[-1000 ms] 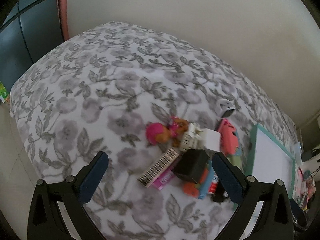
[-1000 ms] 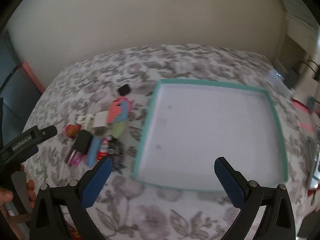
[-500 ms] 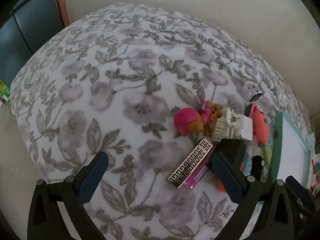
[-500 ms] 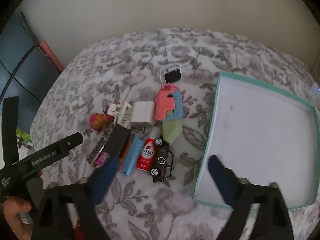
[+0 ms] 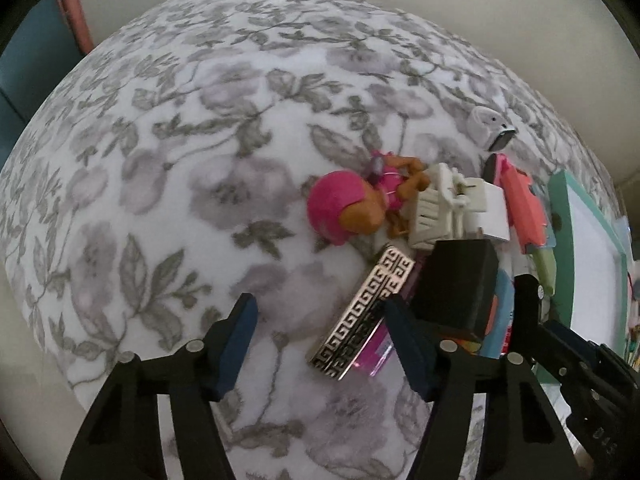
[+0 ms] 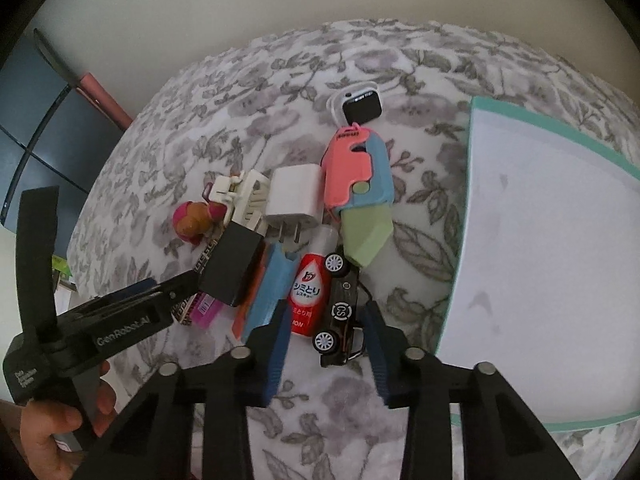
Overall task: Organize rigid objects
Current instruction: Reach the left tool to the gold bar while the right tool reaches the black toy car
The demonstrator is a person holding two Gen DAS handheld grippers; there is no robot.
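A pile of small objects lies on the flowered bedspread. My left gripper hangs low over a gold patterned bar, its jaws closing. The bar lies slantwise by the right finger, and the left pad is clear of it. Beside the bar are a black block, a pink-helmeted toy figure and a white hair clip. My right gripper is closing around a black toy car and the base of a red bottle. I see no firm pinch.
A teal-rimmed white tray lies right of the pile. Also in the pile are a white charger, a pink-blue-green toy, a smartwatch and a blue-orange piece. A hand holds the left tool.
Both grippers sank toward the pile and their jaws narrowed. The right one swung from over the tray to the car and bottle. The left one drew closer to the patterned bar.
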